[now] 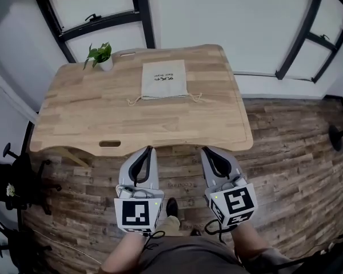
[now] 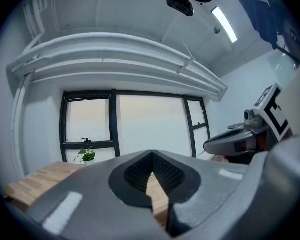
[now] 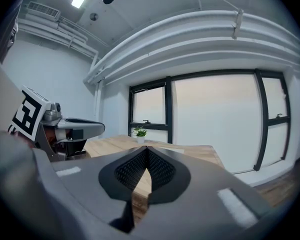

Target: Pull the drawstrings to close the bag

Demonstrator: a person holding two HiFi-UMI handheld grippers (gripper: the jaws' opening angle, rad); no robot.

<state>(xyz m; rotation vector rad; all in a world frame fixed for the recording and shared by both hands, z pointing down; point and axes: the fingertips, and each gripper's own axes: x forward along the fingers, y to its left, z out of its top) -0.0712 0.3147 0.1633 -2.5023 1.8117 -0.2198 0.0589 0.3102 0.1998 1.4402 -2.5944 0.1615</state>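
In the head view a beige drawstring bag lies flat at the far middle of a wooden table. Its cords trail out to the left and to the right of its near edge. Both grippers hang side by side in front of the table's near edge, well short of the bag. My left gripper has its tips meeting and holds nothing. My right gripper is likewise shut and empty. In both gripper views the bag is hidden behind the jaws.
A small potted plant stands at the table's far left corner. A slot handle is cut near the front edge. Black chair bases stand on the plank floor at left. Dark window frames line the wall behind.
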